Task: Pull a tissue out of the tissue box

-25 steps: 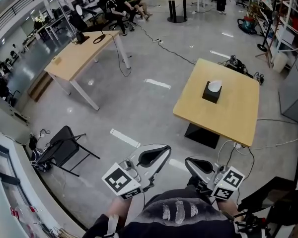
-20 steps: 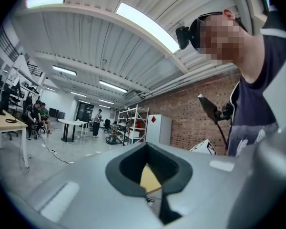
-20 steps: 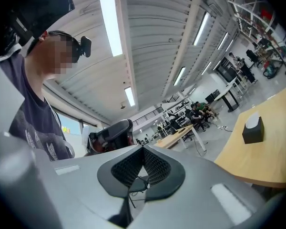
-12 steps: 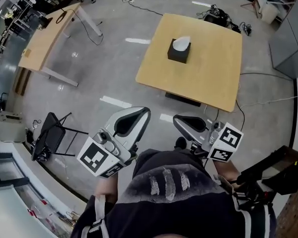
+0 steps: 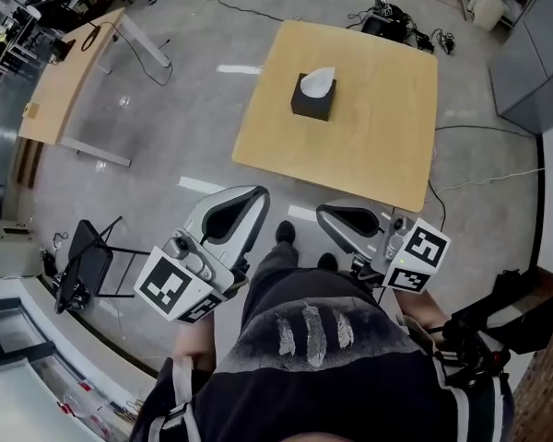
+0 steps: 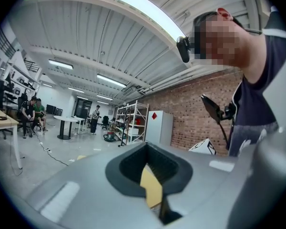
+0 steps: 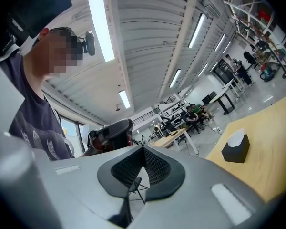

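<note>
The person (image 5: 306,366) now stands closer to the desk (image 5: 378,145) and tissue box (image 5: 312,100).
Left gripper (image 5: 251,194) and right gripper (image 5: 323,211): fingers pressed together, empty, well short.

Black tissue box (image 5: 311,105) upright on wooden table (image 5: 378,136), white tissue (image 5: 319,80) protruding from top.
</note>
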The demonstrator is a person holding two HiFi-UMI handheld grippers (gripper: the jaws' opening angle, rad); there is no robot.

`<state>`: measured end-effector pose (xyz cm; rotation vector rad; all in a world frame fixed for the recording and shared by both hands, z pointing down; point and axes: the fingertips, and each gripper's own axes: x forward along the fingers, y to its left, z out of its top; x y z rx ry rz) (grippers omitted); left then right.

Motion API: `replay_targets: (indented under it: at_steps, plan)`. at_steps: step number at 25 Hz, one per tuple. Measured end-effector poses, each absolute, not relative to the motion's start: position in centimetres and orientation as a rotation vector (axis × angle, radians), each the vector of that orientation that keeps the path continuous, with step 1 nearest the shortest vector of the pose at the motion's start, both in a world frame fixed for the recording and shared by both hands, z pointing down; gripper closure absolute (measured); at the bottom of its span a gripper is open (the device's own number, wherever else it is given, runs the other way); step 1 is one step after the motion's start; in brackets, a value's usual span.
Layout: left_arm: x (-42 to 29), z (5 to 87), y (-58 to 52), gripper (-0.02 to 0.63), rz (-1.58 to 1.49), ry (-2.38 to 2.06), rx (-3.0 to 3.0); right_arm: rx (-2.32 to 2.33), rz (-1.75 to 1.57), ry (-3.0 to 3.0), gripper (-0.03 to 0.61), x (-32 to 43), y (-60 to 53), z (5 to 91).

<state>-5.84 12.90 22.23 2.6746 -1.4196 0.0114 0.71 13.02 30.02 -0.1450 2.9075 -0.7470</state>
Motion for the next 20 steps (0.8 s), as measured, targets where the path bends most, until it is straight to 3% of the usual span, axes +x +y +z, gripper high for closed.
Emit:
replay_targets:
  at_steps: [7, 20]
  plan:
    - [-8.8, 22.9, 8.1, 0.611, -0.032, -1.336, 2.715, -0.282, -0.743, 2.918, 0.581, -1.4, 8.8, 30.6]
    - [-19.2, 23.1, 0.8, 0.611, -0.123, -1.154, 2.772, -0.464, -0.716, 2.99, 0.581, -12.3, 3.6, 30.0]
